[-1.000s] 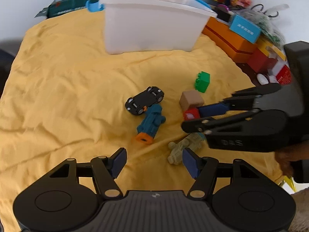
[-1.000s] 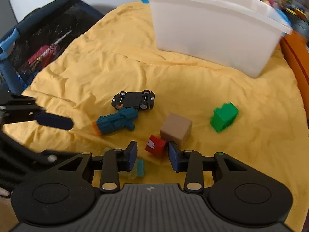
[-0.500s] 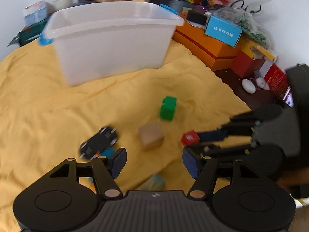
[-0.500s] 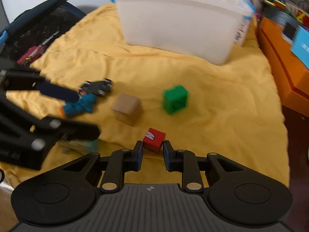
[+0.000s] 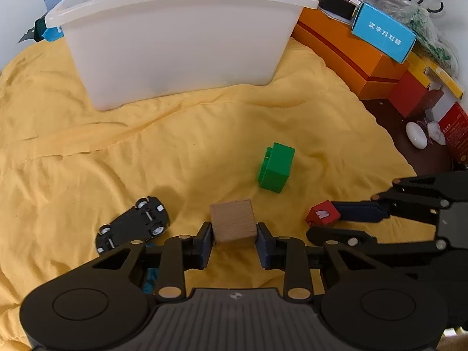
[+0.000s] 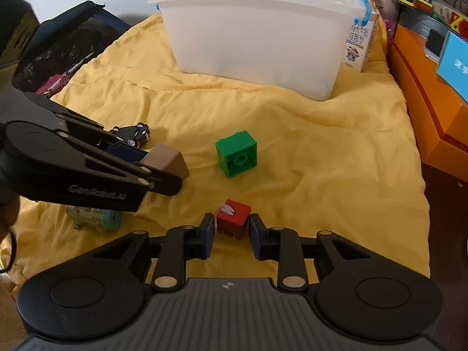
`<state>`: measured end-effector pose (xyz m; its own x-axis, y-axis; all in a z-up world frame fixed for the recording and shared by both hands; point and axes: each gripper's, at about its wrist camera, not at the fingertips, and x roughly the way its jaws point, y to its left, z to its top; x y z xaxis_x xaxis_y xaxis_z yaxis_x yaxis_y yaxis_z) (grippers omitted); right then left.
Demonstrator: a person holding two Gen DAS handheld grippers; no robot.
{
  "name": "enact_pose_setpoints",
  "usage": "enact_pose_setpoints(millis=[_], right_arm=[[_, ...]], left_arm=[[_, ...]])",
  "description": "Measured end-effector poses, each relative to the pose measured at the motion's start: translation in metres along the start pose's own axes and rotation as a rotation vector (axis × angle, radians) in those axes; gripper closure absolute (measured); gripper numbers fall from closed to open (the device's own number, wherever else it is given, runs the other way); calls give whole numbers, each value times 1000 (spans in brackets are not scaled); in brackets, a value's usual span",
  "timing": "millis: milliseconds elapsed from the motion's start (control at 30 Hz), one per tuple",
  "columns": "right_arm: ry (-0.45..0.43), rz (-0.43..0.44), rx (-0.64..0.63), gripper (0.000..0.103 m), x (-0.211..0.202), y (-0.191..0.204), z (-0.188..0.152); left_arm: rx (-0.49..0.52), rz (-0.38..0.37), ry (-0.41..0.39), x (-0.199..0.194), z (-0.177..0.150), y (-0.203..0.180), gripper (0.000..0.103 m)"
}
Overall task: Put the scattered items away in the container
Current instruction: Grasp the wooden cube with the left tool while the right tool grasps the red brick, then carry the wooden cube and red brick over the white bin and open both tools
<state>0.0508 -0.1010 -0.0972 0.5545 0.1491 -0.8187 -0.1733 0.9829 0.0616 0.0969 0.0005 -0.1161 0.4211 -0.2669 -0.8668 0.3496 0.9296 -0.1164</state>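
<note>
Left wrist view. Landmark: white container [image 5: 175,38], standing on a yellow cloth [image 5: 73,152].
- Blue box [image 5: 383,36], right of the container, on an orange box [image 5: 345,55]; white Chinese characters printed on its side.
- Left gripper [image 5: 234,241]: points toward the container, jaws closed onto a wooden cube [image 5: 232,222], one pad on each side face.
- Green brick [image 5: 276,171]: on the cloth between the cube and the container, apart from both.
- Black toy car [image 5: 134,223]: wheels up, nearer the camera than the container and left of the cube.
- Right gripper [image 5: 336,222]: enters from the right, low over the cloth; a red cube [image 5: 321,215] with a white mark sits at its fingertips.

Right wrist view. Landmark: the same container [image 6: 257,29].
- Carton [image 6: 361,44]: against the container's right end; blue Chinese lettering and a cartoon figure, too small to read.
- Right gripper [image 6: 231,232]: jaws narrow around the red cube [image 6: 233,218]; the left pad is against it, a slight gap shows at the right pad, so a firm grip cannot be confirmed.
- Left gripper [image 6: 158,172]: reaches in from the left, level with the cloth; faint lettering on its side reads roughly "GenRobot.AI". It holds the wooden cube [image 6: 169,159].
- Green brick [image 6: 237,158]: open side up, between the red cube and the container.
- Pale toy vehicle [image 6: 93,216]: under the left gripper's body.
</note>
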Motion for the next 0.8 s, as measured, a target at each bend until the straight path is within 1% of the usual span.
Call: enact_pose_setpoints(millis=[33, 133, 200, 300, 333, 400, 500, 567, 667, 733, 800], right_arm=[[4, 7, -3, 69, 2, 0, 0], [11, 8, -39, 81, 4, 1, 2], [-1, 14, -38, 81, -1, -2, 10], [-46, 5, -40, 81, -14, -5, 31], [-68, 4, -37, 81, -20, -7, 41], [-124, -6, -35, 81, -34, -11, 66], [-220, -43, -39, 81, -53, -15, 103], [-271, -61, -36, 81, -62, -19, 127], [-317, -90, -35, 81, -64, -23, 159], [-335, -102, -25, 81, -58, -27, 176], [-348, -110, -17, 81, -50, -32, 189]], left_arm=[[4, 0, 3, -1, 0, 0, 69], [12, -1, -3, -8, 3, 3, 69], [29, 3, -35, -20, 12, 4, 69], [63, 14, -124, -51, 37, 8, 69], [73, 21, -164, -63, 49, 10, 69], [91, 42, -229, -83, 69, 13, 68], [125, 88, -315, -104, 103, 19, 68], [137, 118, -345, -108, 125, 24, 68], [133, 148, -376, -106, 151, 34, 68], [104, 158, -380, -98, 170, 44, 68], [82, 171, -370, -87, 181, 54, 68]])
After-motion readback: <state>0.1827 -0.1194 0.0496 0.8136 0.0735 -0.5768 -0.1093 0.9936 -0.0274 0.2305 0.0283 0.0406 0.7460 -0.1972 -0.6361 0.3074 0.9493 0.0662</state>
